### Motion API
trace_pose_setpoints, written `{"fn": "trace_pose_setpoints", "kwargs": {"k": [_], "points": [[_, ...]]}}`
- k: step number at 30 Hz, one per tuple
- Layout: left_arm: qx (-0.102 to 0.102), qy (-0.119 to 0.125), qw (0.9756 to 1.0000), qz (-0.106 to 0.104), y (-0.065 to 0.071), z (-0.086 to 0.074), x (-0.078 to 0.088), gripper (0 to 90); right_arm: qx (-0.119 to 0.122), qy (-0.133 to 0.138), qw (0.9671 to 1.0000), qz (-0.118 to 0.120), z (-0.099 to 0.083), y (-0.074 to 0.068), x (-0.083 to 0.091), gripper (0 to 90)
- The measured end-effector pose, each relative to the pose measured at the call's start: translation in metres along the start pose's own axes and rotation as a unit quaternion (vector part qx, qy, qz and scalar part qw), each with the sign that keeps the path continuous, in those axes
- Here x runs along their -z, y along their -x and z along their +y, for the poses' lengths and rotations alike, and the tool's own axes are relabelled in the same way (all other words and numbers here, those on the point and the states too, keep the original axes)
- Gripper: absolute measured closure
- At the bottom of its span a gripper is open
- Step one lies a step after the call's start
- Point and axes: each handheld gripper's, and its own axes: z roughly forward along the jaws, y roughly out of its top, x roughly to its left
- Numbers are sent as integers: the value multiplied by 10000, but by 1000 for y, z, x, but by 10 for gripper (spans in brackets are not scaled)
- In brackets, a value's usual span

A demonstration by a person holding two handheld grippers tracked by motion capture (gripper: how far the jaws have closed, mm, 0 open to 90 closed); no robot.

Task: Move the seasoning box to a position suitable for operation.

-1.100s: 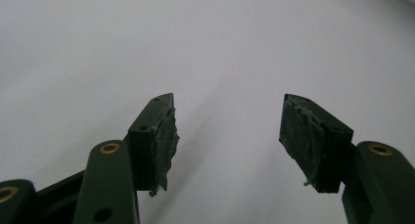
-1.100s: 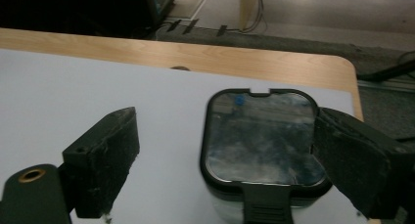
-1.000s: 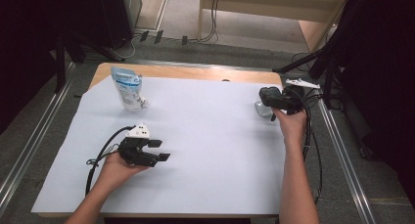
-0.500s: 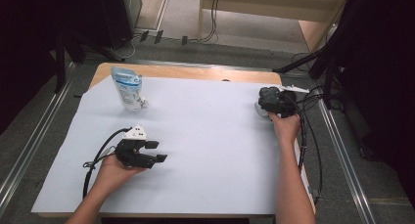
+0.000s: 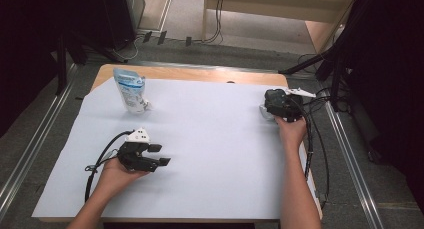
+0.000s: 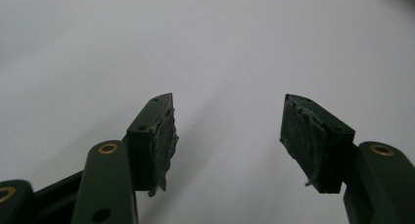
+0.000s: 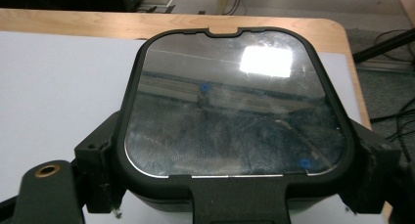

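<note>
My right gripper (image 5: pixel 280 105) is at the table's far right edge, held by a hand. In the right gripper view its jaws (image 7: pixel 235 185) lie against both sides of a black-rimmed box with a shiny clear lid (image 7: pixel 235 111). In the high view the box shows as a pale grey shape (image 5: pixel 262 110) under the gripper. My left gripper (image 5: pixel 161 155) rests low over the white sheet at the front left. It is open, its worn pads (image 6: pixel 166 141) wide apart with nothing between them (image 6: pixel 227 131).
A blue and white pouch (image 5: pixel 129 91) stands at the back left of the white sheet (image 5: pixel 215 139). The wooden table edge (image 5: pixel 200 74) shows behind the sheet. Black cables (image 5: pixel 312 139) trail off the right side. Metal rails run along both sides on the floor.
The right gripper has sunk a little onto the box at the right edge. The left hand and its gripper have stayed where they were.
</note>
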Motion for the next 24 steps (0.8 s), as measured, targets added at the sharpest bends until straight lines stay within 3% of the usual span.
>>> {"fn": "trace_pose_setpoints", "kwargs": {"k": [2, 6, 16, 18, 22, 24], "points": [[39, 16, 10000, -1, -1, 0, 0, 375, 51, -36, 10000, 39, 0, -4, 2, 162], [329, 71, 9992, -212, -6, 3, 0, 384, 147, -4, 9998, 133, 1, -13, 9, 162], [72, 1, 9999, -122, -7, 10, -3, 390, 283, 65, 9977, 618, -5, -47, 30, 162], [68, 5, 9999, -123, -7, 12, -3, 389, 304, 44, 9966, 764, -8, -58, 33, 162], [63, 60, 9998, -173, -9, 15, -3, 389, 437, 13, 9957, 818, -11, -70, 38, 162], [163, 22, 9995, -256, -11, 17, -3, 408, 527, -4, 9942, 937, -15, -82, 43, 162]]}}
